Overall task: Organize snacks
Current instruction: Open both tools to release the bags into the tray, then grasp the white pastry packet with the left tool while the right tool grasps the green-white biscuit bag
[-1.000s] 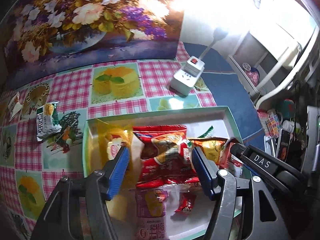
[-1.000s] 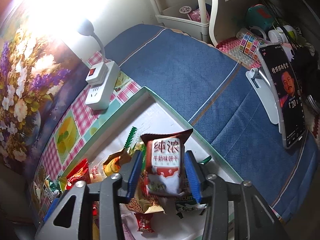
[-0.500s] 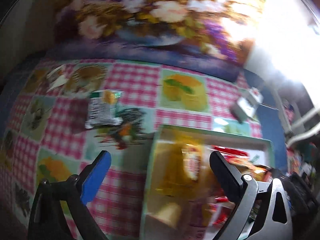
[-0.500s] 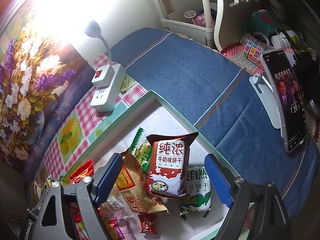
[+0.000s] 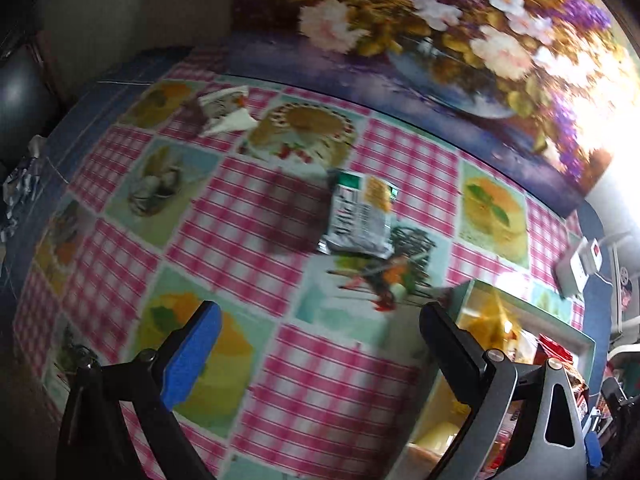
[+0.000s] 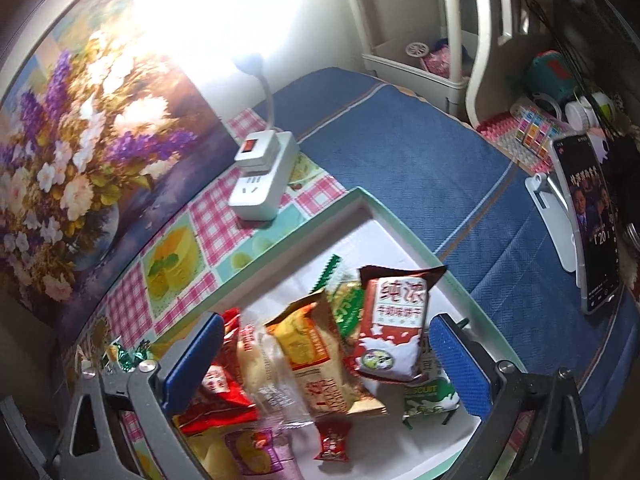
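Left wrist: my left hand-held gripper (image 5: 320, 344) wide, empty; green packet (image 5: 360, 216) ahead on counter (image 5: 248, 216).
Approach: I straddle it flat, then pinch.
Right hand-held gripper (image 6: 326, 356): wide over tray (image 6: 404, 220).

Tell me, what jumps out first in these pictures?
A tray heaped with bright snack packets, a red-and-white milk biscuit pack on top, sits between the open right gripper. One green-and-grey packet lies alone on the pink checked tablecloth, ahead of the open left gripper. A big flower painting stands behind.
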`<action>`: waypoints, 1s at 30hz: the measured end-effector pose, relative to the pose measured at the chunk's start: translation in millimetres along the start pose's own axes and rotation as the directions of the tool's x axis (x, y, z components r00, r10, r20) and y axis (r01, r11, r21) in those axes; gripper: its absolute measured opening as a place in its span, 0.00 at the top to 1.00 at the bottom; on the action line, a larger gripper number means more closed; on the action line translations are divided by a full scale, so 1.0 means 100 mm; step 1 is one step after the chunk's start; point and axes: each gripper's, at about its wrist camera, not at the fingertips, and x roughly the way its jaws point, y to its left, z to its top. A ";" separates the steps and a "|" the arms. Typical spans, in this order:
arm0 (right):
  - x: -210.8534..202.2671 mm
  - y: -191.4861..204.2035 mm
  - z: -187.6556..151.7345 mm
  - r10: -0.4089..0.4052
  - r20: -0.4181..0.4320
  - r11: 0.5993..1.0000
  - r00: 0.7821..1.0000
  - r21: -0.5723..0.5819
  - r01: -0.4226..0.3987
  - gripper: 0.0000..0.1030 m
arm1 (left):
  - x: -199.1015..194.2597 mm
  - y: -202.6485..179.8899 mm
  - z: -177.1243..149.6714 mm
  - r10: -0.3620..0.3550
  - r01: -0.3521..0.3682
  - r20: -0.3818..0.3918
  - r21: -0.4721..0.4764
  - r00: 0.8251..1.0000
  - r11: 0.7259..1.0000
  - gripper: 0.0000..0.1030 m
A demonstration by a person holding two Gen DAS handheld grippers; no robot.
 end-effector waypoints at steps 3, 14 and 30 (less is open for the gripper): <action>-0.05 0.17 -0.04 0.014 0.009 0.998 1.000 -0.064 -0.013 0.00 | -0.02 0.11 0.05 0.020 -0.020 0.013 -0.010 1.000 1.000 0.04; -0.29 0.70 -0.25 0.077 0.047 0.976 0.996 -0.207 -0.066 0.00 | -0.13 0.59 0.18 0.112 -0.107 0.066 -0.068 0.992 0.992 0.04; -0.36 1.62 -0.87 0.198 -0.022 0.878 0.980 -0.440 -0.187 0.00 | -0.19 1.31 0.29 0.208 -0.194 0.070 -0.165 0.976 0.967 0.04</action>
